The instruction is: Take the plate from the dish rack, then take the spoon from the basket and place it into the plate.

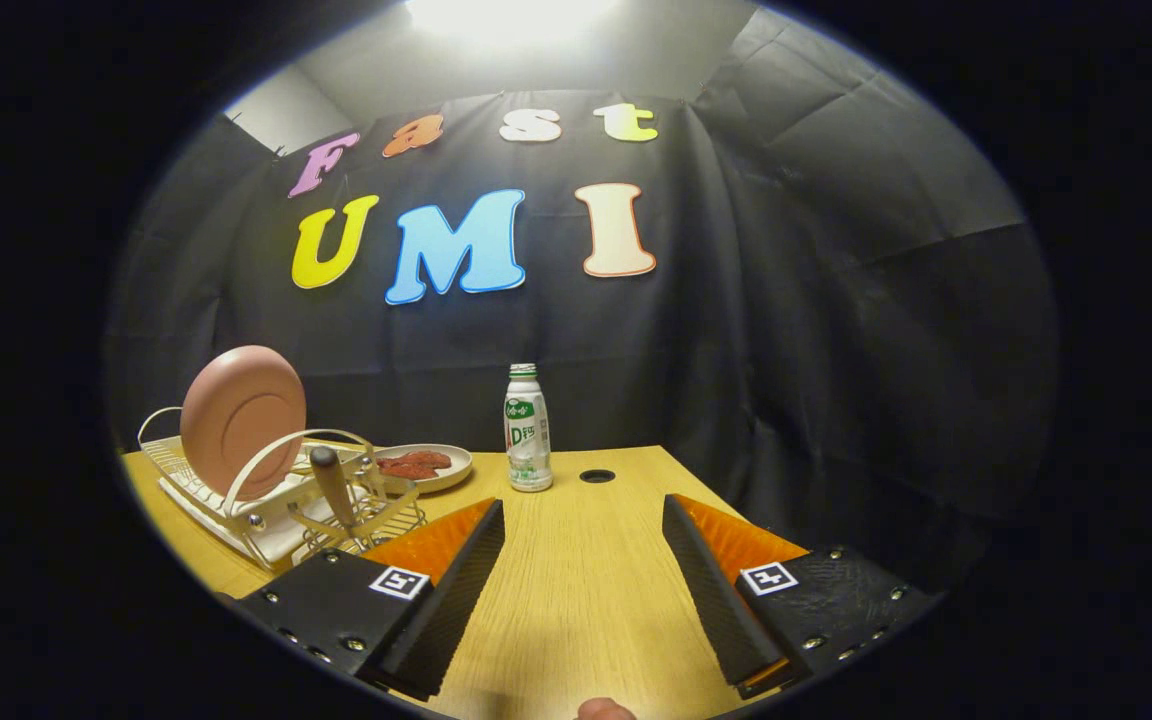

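Observation:
A pink plate (pixel 243 420) stands upright in a white wire dish rack (pixel 266 520) on the wooden table, to the left of and beyond my left finger. At the rack's near corner sits a small wire basket (pixel 361 515), and a spoon with a brown wooden handle (pixel 333 483) sticks up out of it. My gripper (pixel 584 505) hovers over the table with its fingers wide apart and nothing between them. The rack lies just past the left finger (pixel 466 560).
A white drink bottle (pixel 528 430) stands at the table's middle, beyond the fingers. Behind the rack is a shallow dish (pixel 426 467) holding something red. A round cable hole (pixel 597 476) sits right of the bottle. The table's right edge drops off near the right finger.

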`<state>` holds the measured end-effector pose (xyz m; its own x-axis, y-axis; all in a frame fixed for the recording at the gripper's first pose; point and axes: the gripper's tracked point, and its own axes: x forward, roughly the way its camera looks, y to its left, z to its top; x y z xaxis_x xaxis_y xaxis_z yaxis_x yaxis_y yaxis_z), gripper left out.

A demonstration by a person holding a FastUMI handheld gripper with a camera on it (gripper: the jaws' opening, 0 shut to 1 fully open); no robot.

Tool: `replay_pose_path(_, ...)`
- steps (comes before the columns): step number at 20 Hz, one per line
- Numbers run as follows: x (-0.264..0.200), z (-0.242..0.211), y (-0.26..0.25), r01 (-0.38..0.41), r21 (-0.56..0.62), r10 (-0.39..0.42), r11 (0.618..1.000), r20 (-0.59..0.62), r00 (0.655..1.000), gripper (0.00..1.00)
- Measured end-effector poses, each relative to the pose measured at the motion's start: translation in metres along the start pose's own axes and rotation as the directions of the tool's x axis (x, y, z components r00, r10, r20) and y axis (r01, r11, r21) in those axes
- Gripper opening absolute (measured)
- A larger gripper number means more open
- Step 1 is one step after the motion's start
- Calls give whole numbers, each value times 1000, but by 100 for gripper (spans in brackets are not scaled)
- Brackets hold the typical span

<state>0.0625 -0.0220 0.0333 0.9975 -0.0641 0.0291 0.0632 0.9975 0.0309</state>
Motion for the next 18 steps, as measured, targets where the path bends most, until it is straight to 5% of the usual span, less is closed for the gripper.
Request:
replay_pose_path(10,-57,146,31,31,-21,-30,999,24,999,97)
replay_pose_path(18,-73,199,93,3,-13,-3,1000,21,1000,97)
